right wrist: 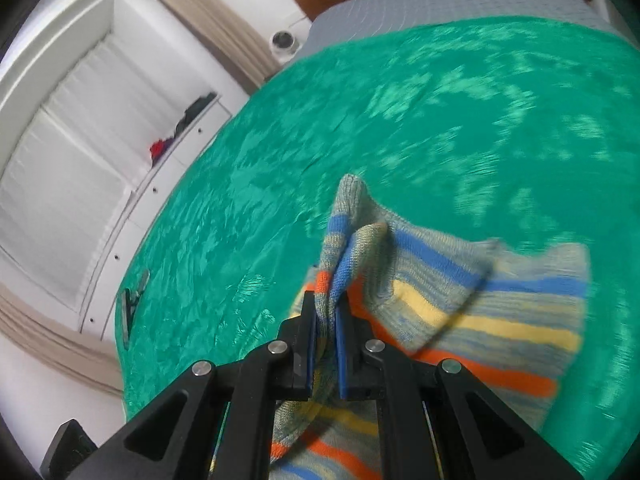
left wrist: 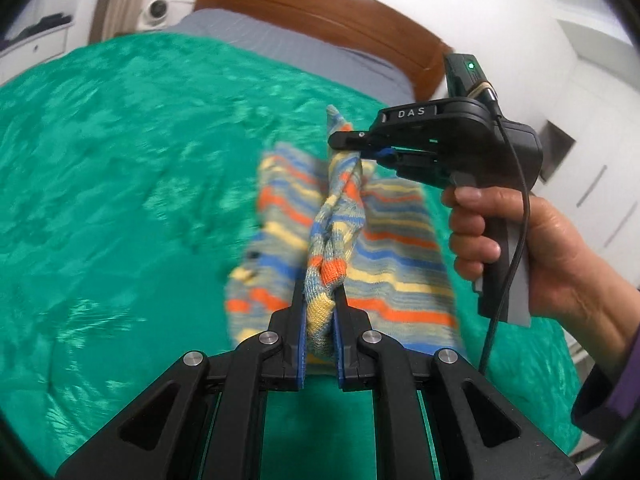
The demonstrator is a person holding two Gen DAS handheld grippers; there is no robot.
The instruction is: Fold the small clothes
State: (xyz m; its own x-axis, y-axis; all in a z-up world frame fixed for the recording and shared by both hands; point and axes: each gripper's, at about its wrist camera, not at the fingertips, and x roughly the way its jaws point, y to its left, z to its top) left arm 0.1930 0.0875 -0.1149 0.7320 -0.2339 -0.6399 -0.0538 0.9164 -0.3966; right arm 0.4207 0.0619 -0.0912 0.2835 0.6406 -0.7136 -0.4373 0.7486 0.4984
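A small knitted garment [left wrist: 384,240] with blue, yellow, orange and grey stripes hangs in the air above the green bedspread [left wrist: 120,160]. My left gripper [left wrist: 320,296] is shut on one bunched edge of it. My right gripper [left wrist: 352,144] is shut on another edge, farther away and to the right, held by a hand. In the right wrist view my right gripper [right wrist: 328,304] pinches a fold of the garment [right wrist: 460,300], which drapes down to the right. The cloth is blurred with motion.
The green bedspread [right wrist: 400,120] covers a bed with a grey sheet [left wrist: 288,44] and brown headboard [left wrist: 312,0]. White drawers and shelves [right wrist: 80,140] stand beside the bed. A dark flat object [right wrist: 132,304] lies at the bedspread's edge.
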